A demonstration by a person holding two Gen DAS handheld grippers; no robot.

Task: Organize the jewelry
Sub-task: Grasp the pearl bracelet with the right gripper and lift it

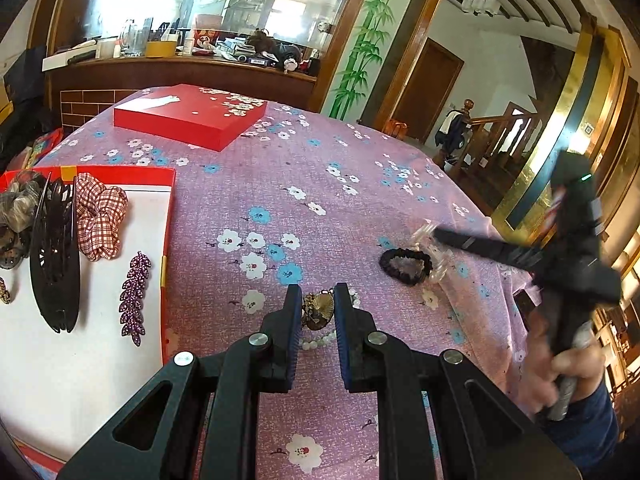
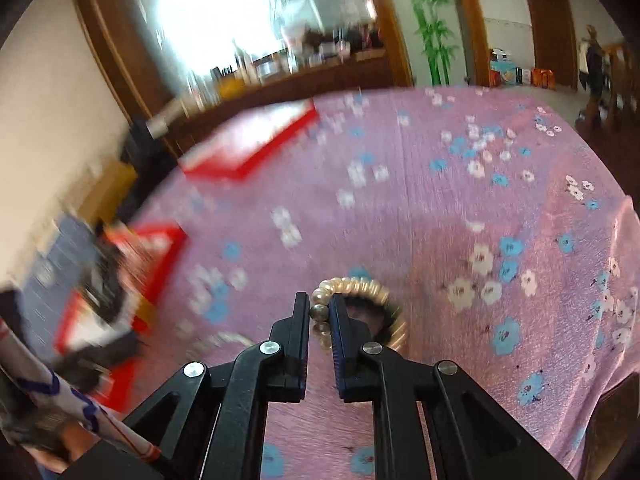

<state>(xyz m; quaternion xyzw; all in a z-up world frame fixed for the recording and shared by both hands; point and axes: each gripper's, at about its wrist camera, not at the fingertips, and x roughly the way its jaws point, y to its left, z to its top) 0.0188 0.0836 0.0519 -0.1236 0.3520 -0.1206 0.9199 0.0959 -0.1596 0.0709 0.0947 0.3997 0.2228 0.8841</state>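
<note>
In the left wrist view my left gripper (image 1: 318, 294) is shut on a gold shell-shaped ornament (image 1: 319, 307), with a string of pale beads (image 1: 320, 340) trailing below it over the pink floral cloth. My right gripper (image 2: 319, 301) is shut on a cream pearl bracelet (image 2: 360, 285), a few of its beads pinched between the pads. From the left wrist view the right gripper (image 1: 438, 234) reaches in from the right beside a black hair tie (image 1: 405, 266) lying on the cloth.
At left stands a red tray (image 1: 171, 200) with a white floor. It holds a black hair claw (image 1: 56, 256), a red plaid scrunchie (image 1: 102, 220), a purple leaf clip (image 1: 134, 296) and a grey scrunchie (image 1: 16, 204). Its red lid (image 1: 188, 116) lies farther back. A person's hand (image 1: 576, 364) holds the right gripper.
</note>
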